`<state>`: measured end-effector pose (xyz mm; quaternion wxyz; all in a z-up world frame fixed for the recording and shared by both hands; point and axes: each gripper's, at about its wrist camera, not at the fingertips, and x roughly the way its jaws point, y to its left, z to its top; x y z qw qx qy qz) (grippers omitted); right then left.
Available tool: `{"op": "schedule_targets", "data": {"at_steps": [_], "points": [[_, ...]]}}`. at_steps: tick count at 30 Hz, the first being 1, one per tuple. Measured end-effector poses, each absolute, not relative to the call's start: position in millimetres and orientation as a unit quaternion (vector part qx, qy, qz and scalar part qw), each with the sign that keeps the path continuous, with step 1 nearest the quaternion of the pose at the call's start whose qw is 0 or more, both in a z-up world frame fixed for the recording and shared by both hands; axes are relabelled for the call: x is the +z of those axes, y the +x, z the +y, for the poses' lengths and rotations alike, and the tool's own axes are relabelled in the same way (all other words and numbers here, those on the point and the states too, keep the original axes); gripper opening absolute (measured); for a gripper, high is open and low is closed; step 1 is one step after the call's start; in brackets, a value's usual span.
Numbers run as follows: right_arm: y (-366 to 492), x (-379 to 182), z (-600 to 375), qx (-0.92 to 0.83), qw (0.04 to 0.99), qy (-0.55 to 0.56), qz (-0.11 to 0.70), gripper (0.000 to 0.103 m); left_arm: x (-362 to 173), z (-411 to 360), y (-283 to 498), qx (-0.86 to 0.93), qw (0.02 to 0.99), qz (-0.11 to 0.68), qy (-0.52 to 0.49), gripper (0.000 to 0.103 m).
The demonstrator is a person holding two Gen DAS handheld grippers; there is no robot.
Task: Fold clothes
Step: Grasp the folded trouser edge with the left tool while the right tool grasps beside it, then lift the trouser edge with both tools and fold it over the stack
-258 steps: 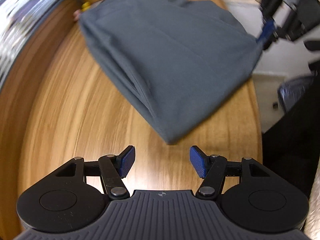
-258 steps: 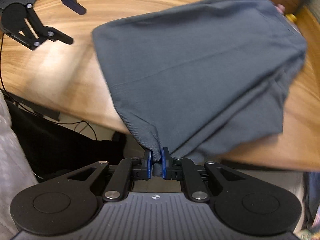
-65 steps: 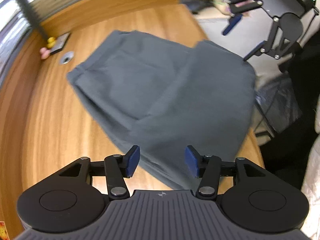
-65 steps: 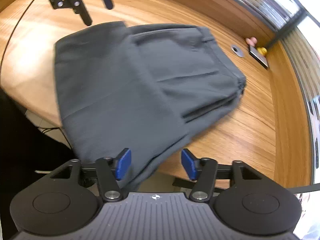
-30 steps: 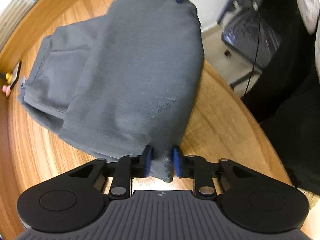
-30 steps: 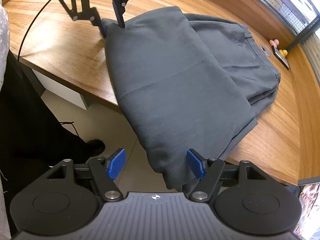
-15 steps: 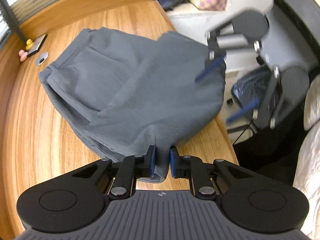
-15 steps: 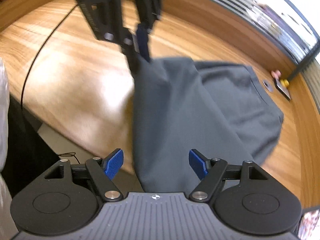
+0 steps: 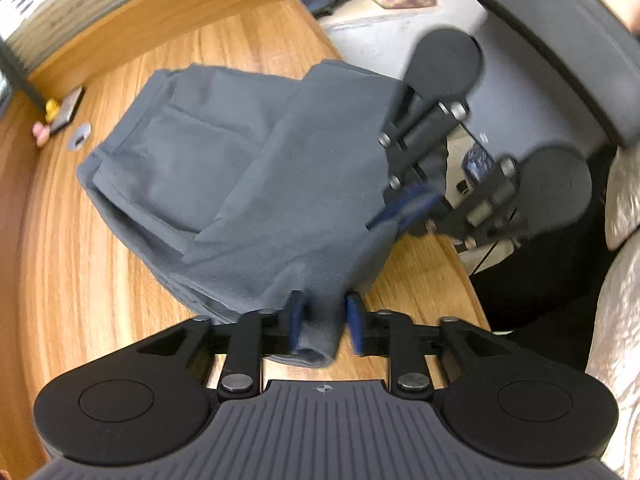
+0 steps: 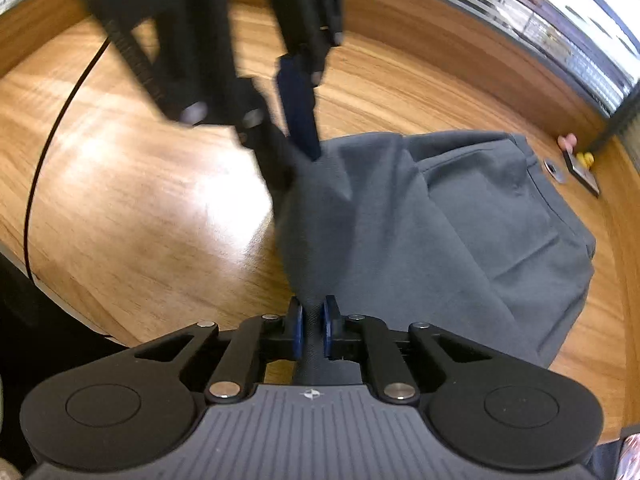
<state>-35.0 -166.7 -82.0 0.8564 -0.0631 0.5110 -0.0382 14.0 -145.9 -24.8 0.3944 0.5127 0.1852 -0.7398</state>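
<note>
A grey garment (image 9: 248, 184) lies folded on the wooden table (image 9: 80, 272), its near part lifted. My left gripper (image 9: 325, 320) has a corner of the cloth between its blue pads. Its jaws are opening, and a gap shows beside the right pad. My right gripper (image 10: 312, 326) is closing on the garment (image 10: 440, 224), and both pads press a bunched edge of it. In the left wrist view the right gripper (image 9: 404, 212) is blurred at the cloth's right corner. The right wrist view shows the left gripper (image 10: 296, 156) at the cloth's far corner.
A yellow duck toy (image 9: 51, 108), a pink toy and a dark pad sit by a cable grommet (image 9: 80, 140) at the table's far corner. The table edge (image 9: 460, 264) runs close on the right, with floor and chair parts beyond. A black cable (image 10: 44, 140) crosses the table.
The left jaws have spread from a tight clamp on the cloth corner. The right jaws, wide open before, have closed on the cloth edge, and the two grippers have come closer together.
</note>
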Motion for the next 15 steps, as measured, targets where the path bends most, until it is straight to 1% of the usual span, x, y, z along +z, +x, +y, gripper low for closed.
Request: {"op": "schedule_targets", "data": {"at_steps": [1,4,8,9,10,11,13,15], "points": [[-35,-79,-167,-0.038,0.857,-0.062,0.510,0.010,-25,-144,10,-0.739,0.397,0.170,0.517,0.052],[-32,-70,-169,-0.036,0.857,-0.064,0.511,0.010,-27,-143,2,-0.744,0.384,0.150,0.526,0.056],[-29,-58,-174,-0.040,0.860,-0.057,0.505,0.010,-38,-145,-5,-0.738,0.379,0.119,0.545,0.056],[-30,-55,-174,-0.042,0.861,-0.056,0.504,0.010,-40,-146,-5,-0.736,0.381,0.113,0.548,0.052],[-30,-53,-174,-0.043,0.862,-0.055,0.503,0.010,-44,-147,-6,-0.730,0.384,0.101,0.555,0.030],[-30,-51,-175,-0.045,0.863,-0.052,0.501,0.010,-47,-148,-6,-0.727,0.386,0.096,0.559,0.024],[-31,-47,-178,-0.052,0.866,-0.046,0.496,0.010,-50,-149,-5,-0.723,0.392,0.088,0.562,0.020],[-33,-48,-178,-0.056,0.867,-0.046,0.494,0.010,-47,-149,-4,-0.722,0.407,0.085,0.553,0.019]]}}
